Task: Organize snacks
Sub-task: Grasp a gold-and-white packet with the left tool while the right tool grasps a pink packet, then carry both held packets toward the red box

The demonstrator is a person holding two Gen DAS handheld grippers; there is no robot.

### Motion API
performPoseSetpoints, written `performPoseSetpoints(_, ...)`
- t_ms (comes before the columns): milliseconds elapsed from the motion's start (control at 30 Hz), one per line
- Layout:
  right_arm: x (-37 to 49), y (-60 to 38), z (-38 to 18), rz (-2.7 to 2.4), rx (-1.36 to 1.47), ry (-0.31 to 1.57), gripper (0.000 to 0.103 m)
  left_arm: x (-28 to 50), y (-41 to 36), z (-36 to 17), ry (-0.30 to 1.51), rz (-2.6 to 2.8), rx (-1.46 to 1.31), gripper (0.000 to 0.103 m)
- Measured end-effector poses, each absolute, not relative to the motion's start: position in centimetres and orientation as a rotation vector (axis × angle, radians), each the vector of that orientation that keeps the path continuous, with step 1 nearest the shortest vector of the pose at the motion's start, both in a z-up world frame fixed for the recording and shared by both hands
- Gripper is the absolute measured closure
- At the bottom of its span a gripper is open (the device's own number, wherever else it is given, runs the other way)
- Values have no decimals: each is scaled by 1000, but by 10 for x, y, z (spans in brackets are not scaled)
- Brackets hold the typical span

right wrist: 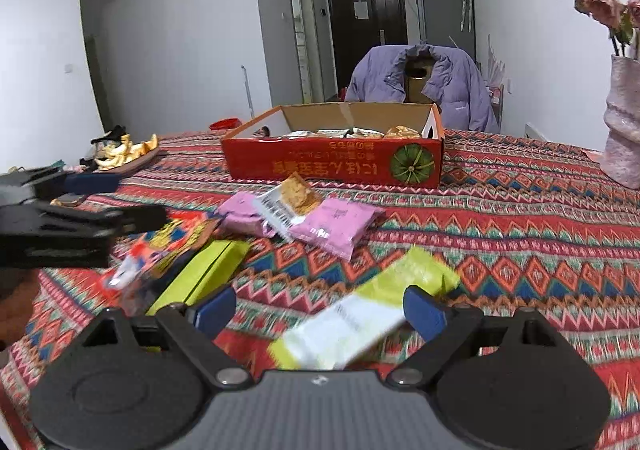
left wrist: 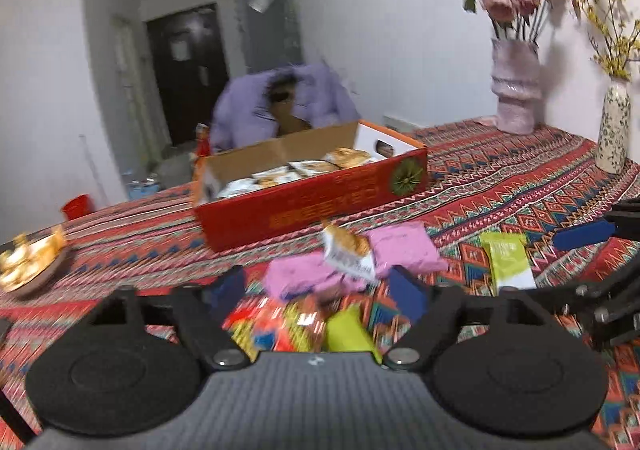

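Several packets are already lying in the far box (right wrist: 336,165); pink, green and colourful snacks (right wrist: 304,217) are waiting nearby. Both the left gripper (left wrist: 320,286) and right gripper (right wrist: 320,310) are hovering wide open, holding nothing.

Red carton (right wrist: 336,165) with gold lettering and a green pumpkin roundel. In front of the carton, two pink packets (right wrist: 332,223) under a white-and-tan one (right wrist: 290,203). Lime-green box (right wrist: 204,276), lime-and-white wrapper (right wrist: 360,314). Table (right wrist: 520,234) cloth: red, blue, teal diamond bands. Gripper pads (right wrist: 422,312) are blue.
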State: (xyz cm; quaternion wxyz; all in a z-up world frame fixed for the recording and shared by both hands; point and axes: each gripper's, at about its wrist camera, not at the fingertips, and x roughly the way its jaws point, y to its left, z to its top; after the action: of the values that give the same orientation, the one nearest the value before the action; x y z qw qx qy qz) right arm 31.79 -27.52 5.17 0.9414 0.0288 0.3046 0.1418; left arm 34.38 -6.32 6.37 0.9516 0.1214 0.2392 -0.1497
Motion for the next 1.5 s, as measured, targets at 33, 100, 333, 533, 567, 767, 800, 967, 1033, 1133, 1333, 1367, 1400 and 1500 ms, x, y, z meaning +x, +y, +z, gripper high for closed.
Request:
performPoseSetpoints(33,327,-275,52,285,61,625,13,363,-69,61,512,-315,251,35)
performPoseSetpoints(100,344,-274,52,279,67,626,14,393,-75,57,547,-348,246,38)
performPoseSetpoints(333,415,-272,38,257,155,675,14,479,-79,22,750,-421,127,71)
performPoseSetpoints(533,461,-261,21,238,163,729,14,481,-69,23,717,-500,88,96)
performPoseSetpoints(567,466,-258,19,237,157,739,14,478,-66,27,697,-494,89,96)
performPoseSetpoints(767,490,-230,3,237,57,793,16,463,-38,55,587,-425,64,96)
performPoseSetpoints(800,490,-226,1,226,22,786,17,461,-32,59,580,-412,52,96)
performPoseSetpoints(967,479,-236,5,234,23,774,41,446,-8,74,537,-321,21,96)
performPoseSetpoints(1033,470,-242,7,226,20,767,42,440,-2,76,540,-306,8,96)
performPoseSetpoints(1133,448,-250,17,242,42,735,42,422,2,80,538,-291,-3,96)
performPoseSetpoints(1333,383,-260,55,255,45,645,42,365,2,93,509,-305,-49,96)
performPoseSetpoints(1367,373,-262,60,261,47,636,42,355,1,93,511,-306,-59,96)
performPoseSetpoints(1400,361,-264,64,269,51,627,42,346,1,93,520,-307,-69,96)
performPoseSetpoints(1500,324,-267,74,280,53,603,42,313,-1,91,540,-322,-82,96)
